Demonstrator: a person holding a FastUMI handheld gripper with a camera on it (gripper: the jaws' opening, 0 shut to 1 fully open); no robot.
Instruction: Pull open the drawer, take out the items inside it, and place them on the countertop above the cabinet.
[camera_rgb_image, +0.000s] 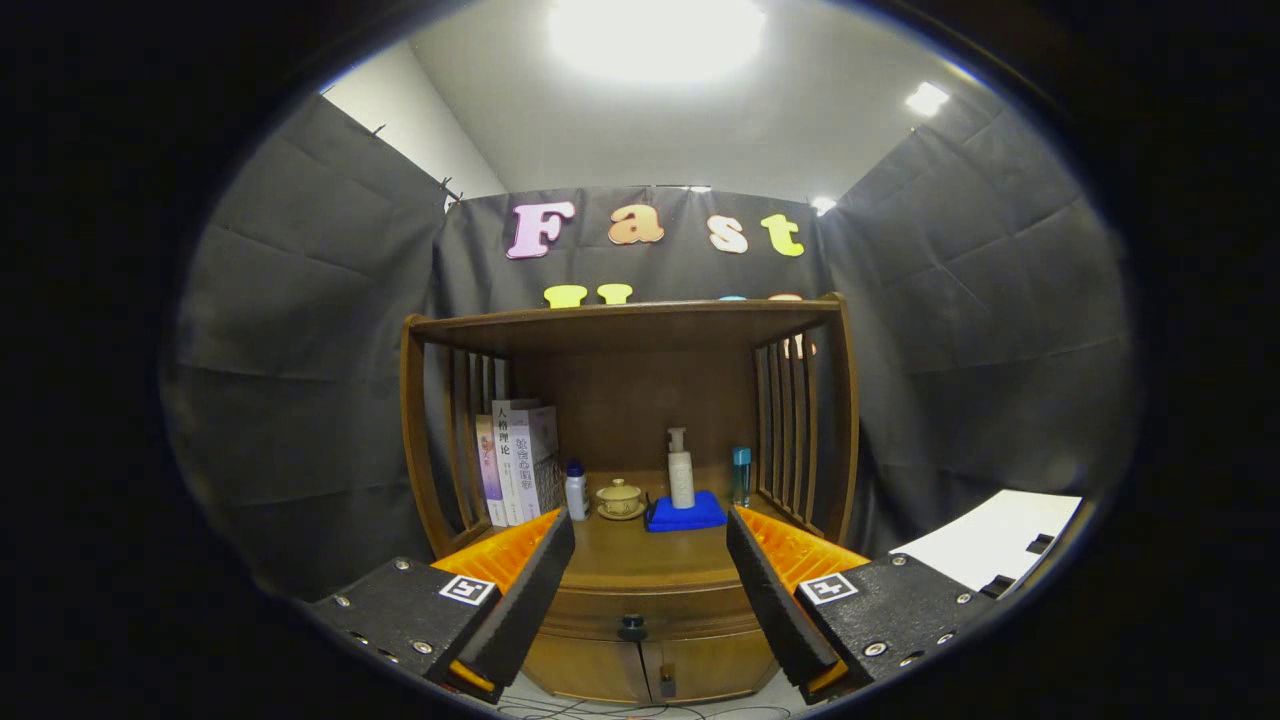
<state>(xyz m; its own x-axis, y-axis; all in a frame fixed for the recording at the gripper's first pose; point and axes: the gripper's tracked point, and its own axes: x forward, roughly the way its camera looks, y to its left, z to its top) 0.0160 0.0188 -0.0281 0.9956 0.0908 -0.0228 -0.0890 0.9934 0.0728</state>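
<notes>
Wooden cabinet (640, 480) stands ahead of the gripper (650, 585), whose fingers are spread wide and hold nothing. The drawer (640, 605) is closed; its dark knob (632, 627) lies between the fingers, apart from both. On the countertop (640, 555) beyond: books (518, 462), a teacup (620, 497), a pump bottle (681, 468) on a blue cloth (685, 513).

My fingers (760, 590) spread wide, gripping nothing, pads rough, matt, foam-like. Cabinet (630, 400) wood, smooth, low sheen; drawer (640, 610) same wood, dark knob (632, 628) at lower centre. Folded cloth (686, 513) soft, matt. Pump bottle (681, 470) smooth plastic. Books (520, 460) glossy paper.
</notes>
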